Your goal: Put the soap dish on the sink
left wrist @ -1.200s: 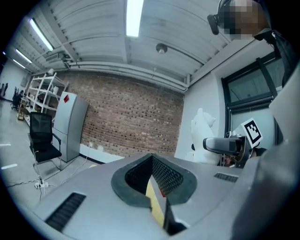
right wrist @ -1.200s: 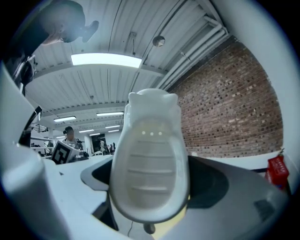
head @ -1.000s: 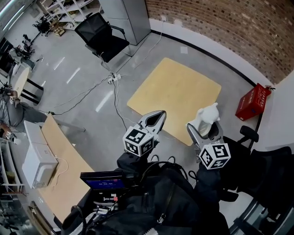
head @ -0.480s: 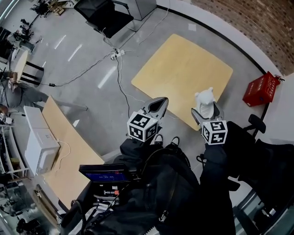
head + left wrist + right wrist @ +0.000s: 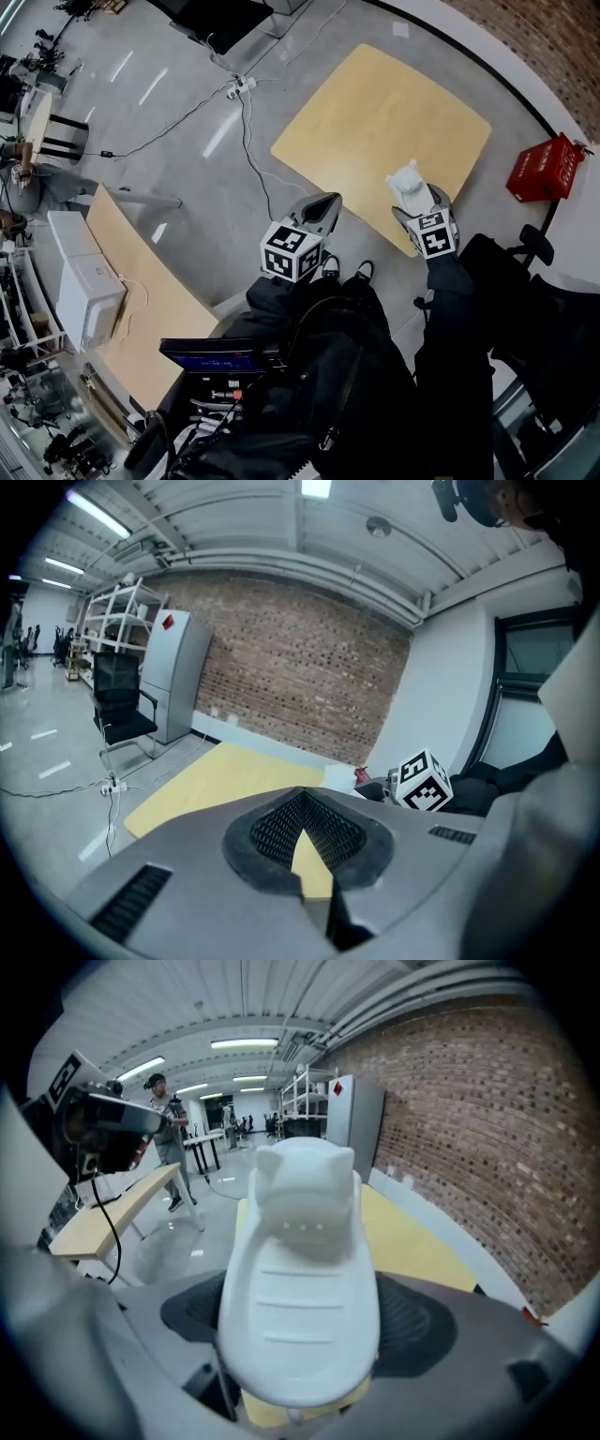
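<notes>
A white soap dish [image 5: 409,183] with a small eared back sticks out of my right gripper [image 5: 418,201], which is shut on it. In the right gripper view the soap dish [image 5: 305,1279] fills the middle, its ribbed tray facing up between the dark pads [image 5: 422,1321]. It hangs above the near edge of a yellow table top [image 5: 375,122]. My left gripper [image 5: 319,208] is held level to the left, over the grey floor, shut with nothing in it; the left gripper [image 5: 305,841] shows its pads meeting in its own view. No sink is in view.
A red crate [image 5: 547,169] lies on the floor at the right. Cables and a power strip [image 5: 239,86] cross the floor beyond the table. A wooden desk [image 5: 141,309] with a white box [image 5: 84,305] stands at the left, and a black chair [image 5: 525,281] at the right.
The view has advanced toward the yellow table. My right gripper with the soap dish has moved forward over the table's near edge. The left gripper keeps its pose.
</notes>
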Motion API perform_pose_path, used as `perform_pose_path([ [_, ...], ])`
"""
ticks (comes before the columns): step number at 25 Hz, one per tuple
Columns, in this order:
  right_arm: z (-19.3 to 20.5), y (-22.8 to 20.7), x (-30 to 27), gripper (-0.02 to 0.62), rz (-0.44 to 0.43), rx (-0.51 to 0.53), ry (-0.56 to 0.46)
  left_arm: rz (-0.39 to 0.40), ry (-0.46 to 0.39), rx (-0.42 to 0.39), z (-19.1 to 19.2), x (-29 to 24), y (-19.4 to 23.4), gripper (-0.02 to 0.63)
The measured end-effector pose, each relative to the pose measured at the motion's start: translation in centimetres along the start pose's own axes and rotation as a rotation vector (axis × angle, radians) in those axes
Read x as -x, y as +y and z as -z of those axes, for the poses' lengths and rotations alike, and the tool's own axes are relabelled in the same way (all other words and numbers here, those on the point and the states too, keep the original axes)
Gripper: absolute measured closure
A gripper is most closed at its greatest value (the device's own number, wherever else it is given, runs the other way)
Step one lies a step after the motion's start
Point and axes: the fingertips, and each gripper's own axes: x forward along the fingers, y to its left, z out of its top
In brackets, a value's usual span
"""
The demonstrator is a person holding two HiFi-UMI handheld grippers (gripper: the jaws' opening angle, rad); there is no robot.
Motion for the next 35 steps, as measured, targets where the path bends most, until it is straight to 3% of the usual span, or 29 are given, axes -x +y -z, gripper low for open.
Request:
perform_pose_path([
  [8, 4.9, -0.7, -6.4, 0.144, -0.085, 0.069, 0.210, -0.034, 0.047, 0.017, 1.4, -0.6, 1.9, 0.606],
  [18, 8.9, -0.2, -10.2, 0.144, -0.152, 0.179, 0.423, -0.062, 0.083, 0.041, 2.7, -0.8, 3.8, 0.606],
  [28, 11.6, -1.0, -11.3, 0.144, -0.188, 0.281, 0.593, -0.076, 0.098, 0.050, 2.7, -1.1, 4.3, 0.606],
  [35, 11.5, -1.1, -11.8, 0.144, -0.195, 0.327, 0.641, -0.078, 0.099, 0.054, 2.6, -1.0, 4.6, 0.606],
])
